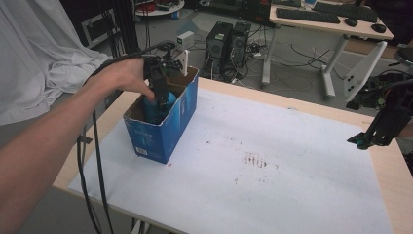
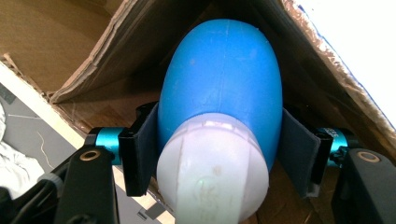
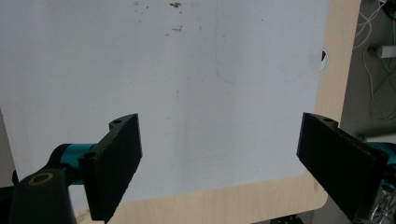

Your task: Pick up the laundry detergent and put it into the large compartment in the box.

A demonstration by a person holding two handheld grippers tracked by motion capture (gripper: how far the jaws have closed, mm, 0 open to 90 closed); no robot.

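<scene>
A blue cardboard box (image 1: 171, 122) stands open-topped at the table's left. Inside it sits a blue rounded bottle (image 1: 157, 108) with a white cap (image 2: 212, 172). My left gripper (image 1: 158, 92) reaches down into the box and is shut on the blue bottle (image 2: 222, 79), one pad on each side of its body near the cap. The box's brown inner walls (image 2: 56, 42) surround it. My right gripper (image 1: 372, 136) hangs over the table's right edge, open, its pads (image 3: 116, 163) wide apart above the white sheet (image 3: 187, 84) with nothing between them.
A white sheet (image 1: 272, 161) with dark stains covers most of the wooden table (image 1: 389, 170). Beyond the far edge are computer towers (image 1: 226, 41), cables and a desk (image 1: 331, 22). A white cloth (image 1: 34, 48) hangs at the left.
</scene>
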